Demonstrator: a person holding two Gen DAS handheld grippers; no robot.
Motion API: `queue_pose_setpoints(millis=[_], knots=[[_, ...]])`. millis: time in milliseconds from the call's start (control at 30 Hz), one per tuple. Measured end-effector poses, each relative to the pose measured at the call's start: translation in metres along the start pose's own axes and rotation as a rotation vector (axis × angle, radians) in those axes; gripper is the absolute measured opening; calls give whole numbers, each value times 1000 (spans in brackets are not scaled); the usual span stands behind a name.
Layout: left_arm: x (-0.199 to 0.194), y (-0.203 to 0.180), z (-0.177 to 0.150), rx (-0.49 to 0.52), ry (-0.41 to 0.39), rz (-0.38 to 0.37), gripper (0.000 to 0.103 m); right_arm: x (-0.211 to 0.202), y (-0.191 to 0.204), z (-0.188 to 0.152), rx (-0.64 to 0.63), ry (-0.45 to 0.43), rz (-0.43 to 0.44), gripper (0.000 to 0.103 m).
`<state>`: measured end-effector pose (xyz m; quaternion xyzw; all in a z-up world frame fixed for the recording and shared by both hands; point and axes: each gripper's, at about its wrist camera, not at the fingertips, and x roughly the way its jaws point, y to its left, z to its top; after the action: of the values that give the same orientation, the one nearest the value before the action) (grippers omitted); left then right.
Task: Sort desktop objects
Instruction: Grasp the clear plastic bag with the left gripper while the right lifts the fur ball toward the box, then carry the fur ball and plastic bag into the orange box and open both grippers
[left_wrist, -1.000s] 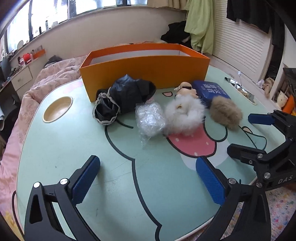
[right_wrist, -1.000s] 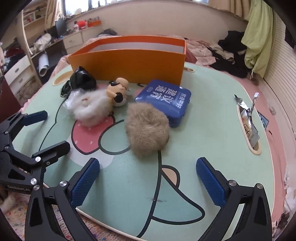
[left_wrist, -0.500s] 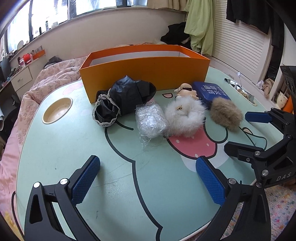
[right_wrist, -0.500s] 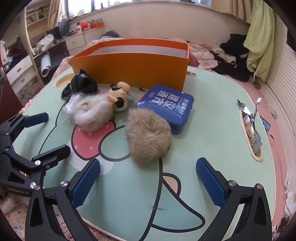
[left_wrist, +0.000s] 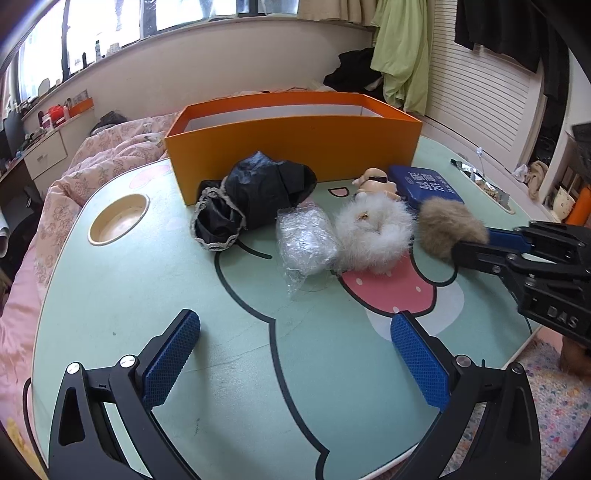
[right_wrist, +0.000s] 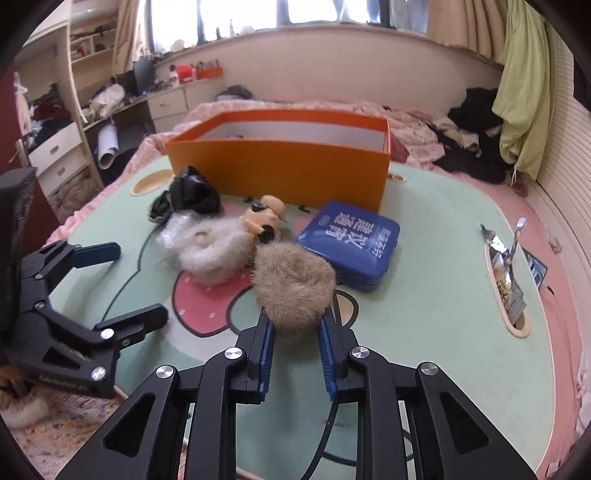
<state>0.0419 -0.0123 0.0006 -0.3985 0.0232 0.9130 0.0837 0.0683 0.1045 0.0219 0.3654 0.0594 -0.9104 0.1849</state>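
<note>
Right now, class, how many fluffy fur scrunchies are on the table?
2. The brown fur scrunchie sits between the right gripper's fingers; the white fur scrunchie lies left of it. Others may be hidden in the orange box.

- Ahead of the left hand-held gripper (left_wrist: 295, 354), whose fingers stand wide apart, the desk (left_wrist: 147, 295) lies bare up to the row of things.
- That row blocks the way forward: black bag (left_wrist: 266, 188), clear plastic bundle (left_wrist: 306, 236) and white fur ball (left_wrist: 373, 232), each touching its neighbour.
- The orange box (left_wrist: 295, 147) stands as a wall just behind the row, open on top.
- The right hand-held gripper (right_wrist: 295, 325), pressed on the brown fur ball (right_wrist: 291, 284), closes off the left one's right side.
- Just beyond that ball lie the blue tin (right_wrist: 351, 243) and toy figure (right_wrist: 264, 218).
- To its right the desk is open as far as the slot with the foil packet (right_wrist: 506, 273).
</note>
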Motion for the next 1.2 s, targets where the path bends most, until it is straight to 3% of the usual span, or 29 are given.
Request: queue_pose_setpoints(millis=[100, 267, 367, 433, 500, 533, 700, 867, 1033, 1200], knots=[[-7, 12, 1, -59, -35, -43, 102, -10, 1, -1, -5, -49, 15, 22], [-17, 29, 21, -158, -107, -108, 68, -5, 2, -1, 1, -33, 25, 22], [-6, 28, 37, -177, -89, -153, 56, -6, 2, -2, 7, -37, 25, 22], [5, 24, 45, -166, -67, -157, 54, -5, 1, -2, 13, -36, 27, 22], [21, 20, 49, -163, -15, -134, 36, -5, -2, -3, 16, -36, 29, 22], [26, 19, 49, -173, 3, -136, 34, -5, -2, -3, 17, -37, 29, 22], [17, 26, 36, -206, -7, -134, 31, -6, -2, -4, 19, -47, 29, 22], [-9, 34, 35, -218, -89, -139, 31, -14, -1, 3, 1, -83, 35, 22], [-24, 45, 72, -198, -146, -130, 31, -17, -6, 42, -21, -130, 14, 22], [-12, 48, 134, -113, -165, -122, 31, 1, -15, 96, -49, -158, -18, 22]])
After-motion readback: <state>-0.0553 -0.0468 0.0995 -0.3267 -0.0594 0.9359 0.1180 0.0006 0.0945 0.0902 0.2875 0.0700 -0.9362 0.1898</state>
